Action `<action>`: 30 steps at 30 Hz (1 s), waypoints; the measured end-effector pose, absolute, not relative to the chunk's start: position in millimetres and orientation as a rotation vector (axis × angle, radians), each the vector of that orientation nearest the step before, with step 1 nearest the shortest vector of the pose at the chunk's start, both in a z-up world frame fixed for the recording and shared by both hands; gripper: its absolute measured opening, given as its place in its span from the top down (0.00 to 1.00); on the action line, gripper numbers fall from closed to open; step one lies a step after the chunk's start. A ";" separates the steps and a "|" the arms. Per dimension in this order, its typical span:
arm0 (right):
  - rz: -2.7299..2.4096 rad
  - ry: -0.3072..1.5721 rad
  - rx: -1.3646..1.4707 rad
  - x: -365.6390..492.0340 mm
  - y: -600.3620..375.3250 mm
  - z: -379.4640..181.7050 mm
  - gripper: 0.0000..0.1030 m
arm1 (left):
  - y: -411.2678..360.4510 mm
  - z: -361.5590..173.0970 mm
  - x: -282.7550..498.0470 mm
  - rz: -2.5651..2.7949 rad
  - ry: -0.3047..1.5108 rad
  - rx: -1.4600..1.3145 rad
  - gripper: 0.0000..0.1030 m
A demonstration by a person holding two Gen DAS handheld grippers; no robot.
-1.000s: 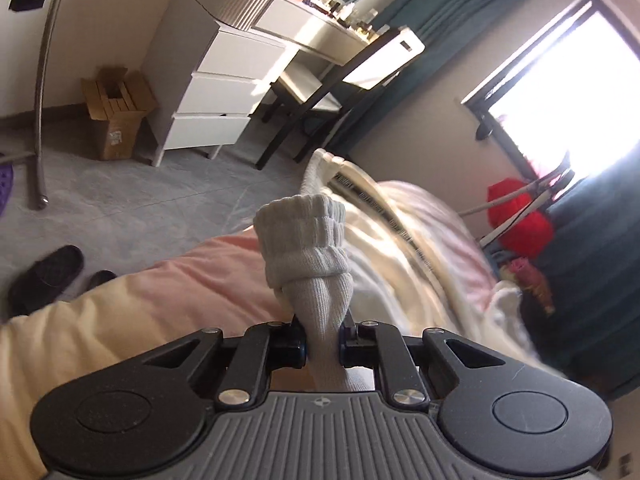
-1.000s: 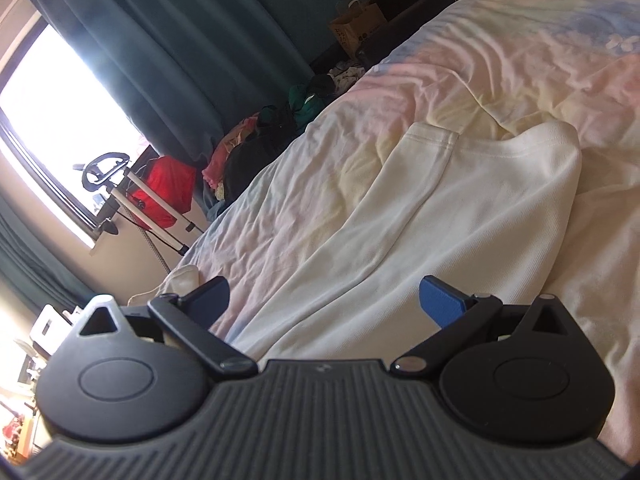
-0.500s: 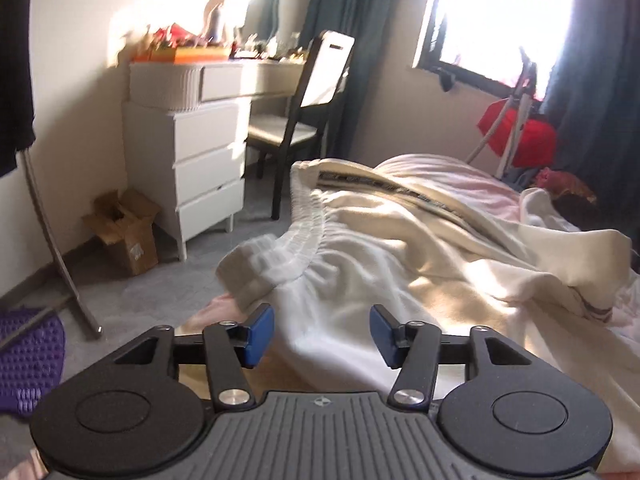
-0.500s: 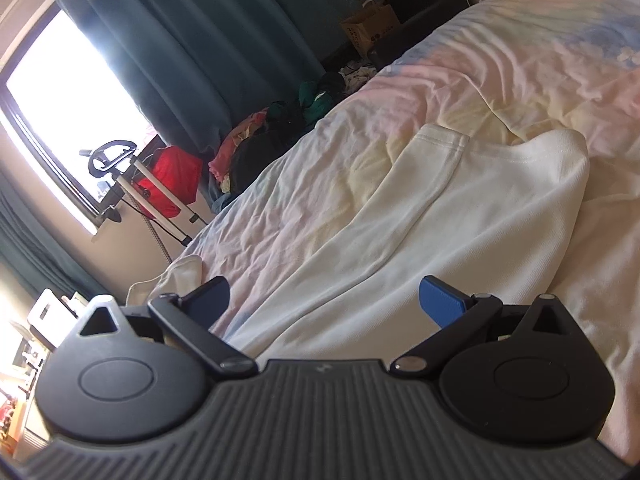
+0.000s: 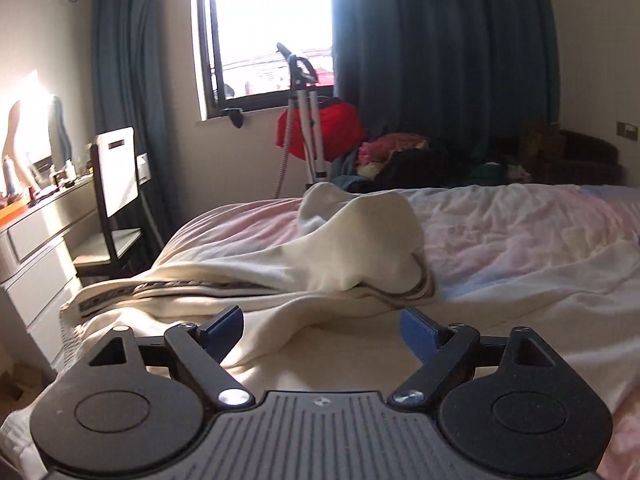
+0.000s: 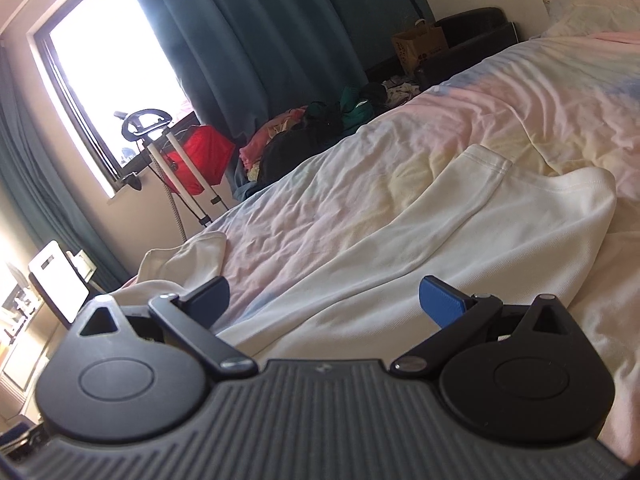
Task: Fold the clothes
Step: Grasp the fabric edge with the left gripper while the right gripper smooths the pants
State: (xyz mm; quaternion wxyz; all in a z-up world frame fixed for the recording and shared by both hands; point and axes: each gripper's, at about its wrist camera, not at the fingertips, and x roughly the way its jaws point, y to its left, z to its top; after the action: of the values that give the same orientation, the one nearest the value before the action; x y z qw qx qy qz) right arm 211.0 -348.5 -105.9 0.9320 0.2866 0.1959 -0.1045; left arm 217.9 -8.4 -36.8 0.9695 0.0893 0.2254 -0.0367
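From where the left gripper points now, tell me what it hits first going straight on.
Probably the cream garment on the bed: the left gripper, jaws opening with nothing pinched, aims slightly down at its rumpled fold just ahead. Depth is hard to judge.

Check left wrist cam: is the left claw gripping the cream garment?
No. The left claw is opening, its blue pads apart with nothing pinched, and the cream garment lies loose on the bed.

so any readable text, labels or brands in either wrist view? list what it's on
None legible.
Trim band on the cream garment: dark pattern, maybe lettering, too blurred to read.
Brown paper bag by the bed: dark print, too small to read.
Gripper bodies: a small round emblem each, no words.
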 end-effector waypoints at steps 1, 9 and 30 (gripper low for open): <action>-0.217 0.401 0.595 211.6 -350.1 -106.7 0.00 | -25.9 -36.2 234.1 -0.101 0.446 0.214 0.15; -0.209 0.421 0.660 223.5 -357.8 -121.5 0.00 | -157.4 -59.4 378.0 -0.188 0.468 0.415 0.07; -0.187 0.476 0.777 274.7 -360.8 -169.0 0.00 | -168.0 -164.1 622.2 0.080 0.718 0.045 0.69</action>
State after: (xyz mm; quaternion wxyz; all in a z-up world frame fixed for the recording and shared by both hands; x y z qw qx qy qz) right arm 274.6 -360.8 -169.0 0.8938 0.3746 0.2296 -0.0900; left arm 622.2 -168.0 -164.1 0.9351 0.0219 0.3514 0.0392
